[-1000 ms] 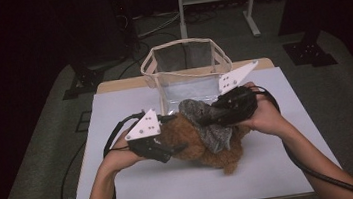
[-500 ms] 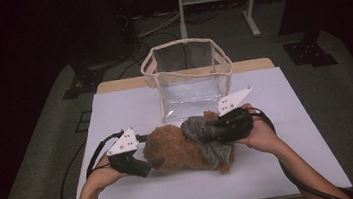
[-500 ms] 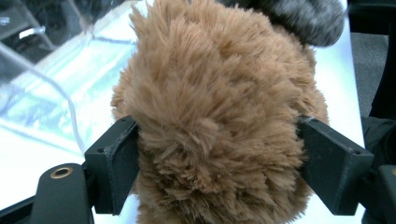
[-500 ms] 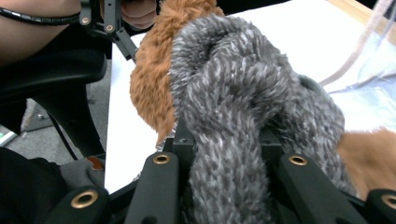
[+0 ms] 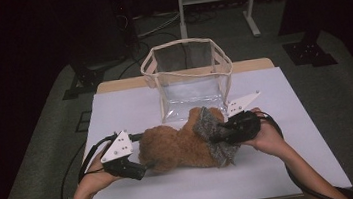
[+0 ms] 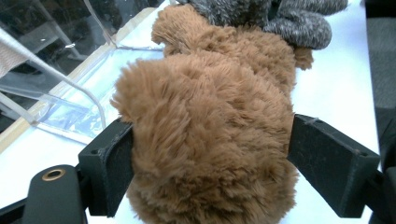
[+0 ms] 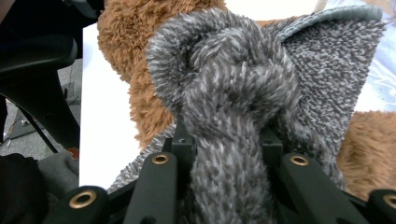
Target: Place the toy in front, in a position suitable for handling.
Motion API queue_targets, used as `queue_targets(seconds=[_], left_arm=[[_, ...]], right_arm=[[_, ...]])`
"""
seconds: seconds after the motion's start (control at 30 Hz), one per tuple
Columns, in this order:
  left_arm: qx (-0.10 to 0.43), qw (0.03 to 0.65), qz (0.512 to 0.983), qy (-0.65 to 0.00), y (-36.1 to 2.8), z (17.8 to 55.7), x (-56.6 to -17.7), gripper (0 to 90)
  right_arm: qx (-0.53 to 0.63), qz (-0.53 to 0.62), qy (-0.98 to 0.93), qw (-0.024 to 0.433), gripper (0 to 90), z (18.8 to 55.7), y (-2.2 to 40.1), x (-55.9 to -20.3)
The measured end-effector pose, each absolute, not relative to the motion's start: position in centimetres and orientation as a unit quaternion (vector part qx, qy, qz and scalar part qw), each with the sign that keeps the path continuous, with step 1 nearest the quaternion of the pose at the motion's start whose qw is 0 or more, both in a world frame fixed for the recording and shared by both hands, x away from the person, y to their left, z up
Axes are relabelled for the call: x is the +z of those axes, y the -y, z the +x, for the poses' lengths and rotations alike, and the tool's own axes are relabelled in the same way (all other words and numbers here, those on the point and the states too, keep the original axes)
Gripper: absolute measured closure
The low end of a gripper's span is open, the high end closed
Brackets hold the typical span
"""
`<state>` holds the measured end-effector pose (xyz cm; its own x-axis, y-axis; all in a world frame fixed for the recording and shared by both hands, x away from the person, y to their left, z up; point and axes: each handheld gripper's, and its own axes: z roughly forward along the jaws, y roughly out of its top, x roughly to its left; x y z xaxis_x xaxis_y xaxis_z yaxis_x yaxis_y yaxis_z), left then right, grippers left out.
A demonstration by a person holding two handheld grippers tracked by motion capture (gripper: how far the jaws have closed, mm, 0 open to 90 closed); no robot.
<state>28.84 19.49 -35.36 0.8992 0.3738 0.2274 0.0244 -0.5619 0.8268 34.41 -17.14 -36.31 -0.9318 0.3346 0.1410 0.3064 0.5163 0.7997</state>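
Teddy bear [image 5: 180, 147] is covered in shaggy brown plush; scarf [image 5: 210, 126] is knitted grey wool. Bag [image 5: 189, 75] is made of glossy clear plastic, worktop [image 5: 130, 110] is matt white.

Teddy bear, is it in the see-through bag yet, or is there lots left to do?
Not yet. The brown teddy bear lies on the table, in front of the clear bag, which stands open. The left gripper straddles its furry end; the right gripper pinches its grey scarf. Probably left: lifting it into the bag.
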Motion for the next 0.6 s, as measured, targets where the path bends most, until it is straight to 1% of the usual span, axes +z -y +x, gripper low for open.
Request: queue_targets(seconds=[0.13,0.2,0.4,0.47,0.6], left_arm=[[0.194,0.436,0.870,-0.123,-19.3,29.5,-36.4,17.2],[0.193,0.447,0.864,-0.127,-19.5,29.7,-36.5,17.2],[0.229,0.455,0.852,-0.120,-20.4,28.9,-34.4,17.2],[0.224,0.467,0.847,-0.116,-20.5,28.6,-33.9,17.2],[0.206,0.445,0.865,-0.110,-20.0,29.0,-35.0,17.3]], right_arm=[[0.456,0.197,-0.868,0.012,68.0,34.4,18.2,-36.6],[0.457,0.208,-0.865,0.010,67.9,34.5,18.9,-36.9],[0.459,0.236,-0.856,0.004,67.8,34.9,20.7,-37.9],[0.458,0.245,-0.854,0.007,67.8,35.2,21.2,-38.1],[0.445,0.261,-0.856,0.006,67.8,35.7,21.6,-39.0]])
